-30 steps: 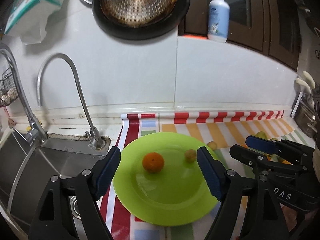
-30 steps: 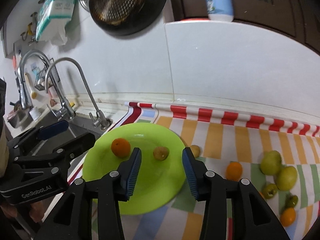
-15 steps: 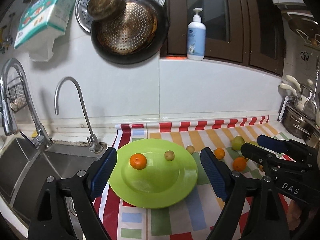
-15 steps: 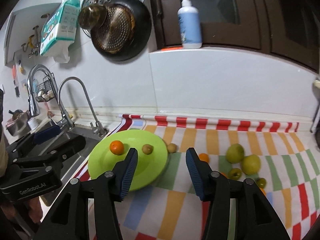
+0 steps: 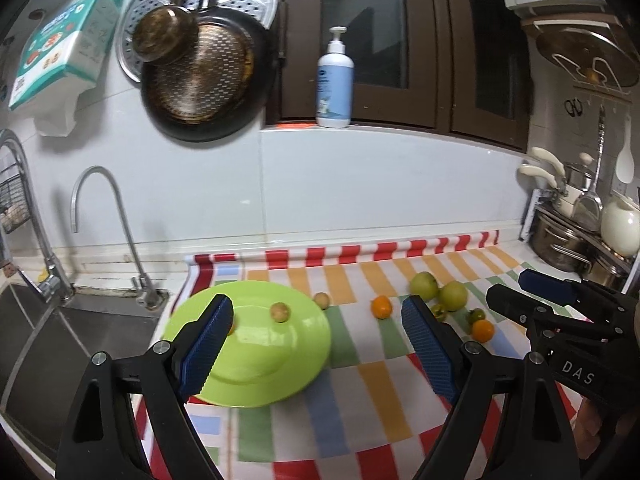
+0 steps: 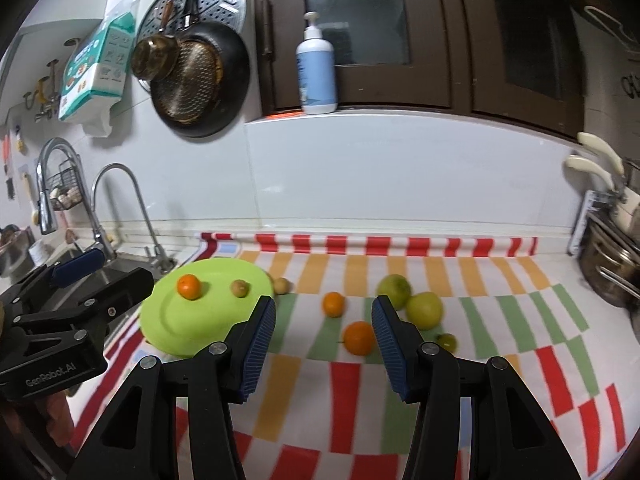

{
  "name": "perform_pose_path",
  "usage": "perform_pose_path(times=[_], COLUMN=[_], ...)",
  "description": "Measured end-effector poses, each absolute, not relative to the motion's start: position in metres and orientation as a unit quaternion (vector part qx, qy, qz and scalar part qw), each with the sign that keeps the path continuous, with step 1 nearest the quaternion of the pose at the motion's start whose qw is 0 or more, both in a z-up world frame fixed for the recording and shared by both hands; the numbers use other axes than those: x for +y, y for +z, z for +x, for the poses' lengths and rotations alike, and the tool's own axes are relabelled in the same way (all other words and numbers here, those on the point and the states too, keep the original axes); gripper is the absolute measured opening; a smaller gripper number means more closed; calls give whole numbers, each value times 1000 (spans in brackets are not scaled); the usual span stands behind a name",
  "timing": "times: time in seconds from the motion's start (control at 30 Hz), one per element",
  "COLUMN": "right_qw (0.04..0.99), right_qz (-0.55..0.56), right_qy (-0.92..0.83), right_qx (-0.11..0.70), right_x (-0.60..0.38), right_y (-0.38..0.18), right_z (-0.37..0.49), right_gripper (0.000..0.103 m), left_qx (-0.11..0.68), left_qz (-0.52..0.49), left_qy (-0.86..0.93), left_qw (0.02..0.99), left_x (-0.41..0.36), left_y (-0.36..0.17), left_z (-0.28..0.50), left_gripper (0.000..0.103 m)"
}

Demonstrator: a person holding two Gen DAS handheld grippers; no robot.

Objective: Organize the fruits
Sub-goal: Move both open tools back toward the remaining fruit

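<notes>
In the left wrist view the left finger pad point(image 5: 208, 344) hides almost all of the orange point(image 6: 189, 286) on the plate point(image 5: 260, 364); the right wrist view shows it whole, lying on the plate's left side, with a small brownish fruit point(image 6: 239, 288) near it on the plate. A second such fruit point(image 6: 281, 285) lies on the striped cloth point(image 6: 500, 320), just beside the plate rim. The other fruits lie on the bench to the right: two oranges point(image 6: 333, 304), two green apples point(image 6: 424, 310) touching each other, and small green fruits partly hidden behind the right finger.

The left gripper point(image 5: 316, 344) has open, empty jaws, and its body reads "GenRobot.AI". The right gripper point(image 6: 323, 344) is also open and empty, marked "DAS". The print on the bottle point(image 5: 335, 80) and the box point(image 5: 60, 48) is too blurred to read.
</notes>
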State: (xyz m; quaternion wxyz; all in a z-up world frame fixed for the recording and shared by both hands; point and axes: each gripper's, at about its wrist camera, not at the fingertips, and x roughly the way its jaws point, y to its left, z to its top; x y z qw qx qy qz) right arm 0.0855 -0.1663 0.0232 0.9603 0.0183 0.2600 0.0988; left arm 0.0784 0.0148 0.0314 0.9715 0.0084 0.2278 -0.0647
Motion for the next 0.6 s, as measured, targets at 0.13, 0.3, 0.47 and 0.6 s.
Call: perform_pose_path(times=[0.13, 0.3, 0.47, 0.6], right_qw=[962, 961, 958, 954], right_qz=[14, 13, 16, 23], right_qy=[78, 54, 35, 24], right_qx=[261, 270, 285, 298], right_x=[-180, -199, -216, -226], right_y=[20, 13, 2, -9], right_z=[81, 80, 83, 89], right_gripper=[51, 51, 51, 51], left_qx=[227, 234, 240, 245], left_qz=[17, 27, 41, 57], left_qy=[-83, -108, -132, -148], left_qw=[970, 966, 961, 957], left_x=[-2, -22, -41, -56], left_y=[26, 16, 5, -5], left_z=[82, 91, 102, 114], left_gripper=[87, 87, 87, 87])
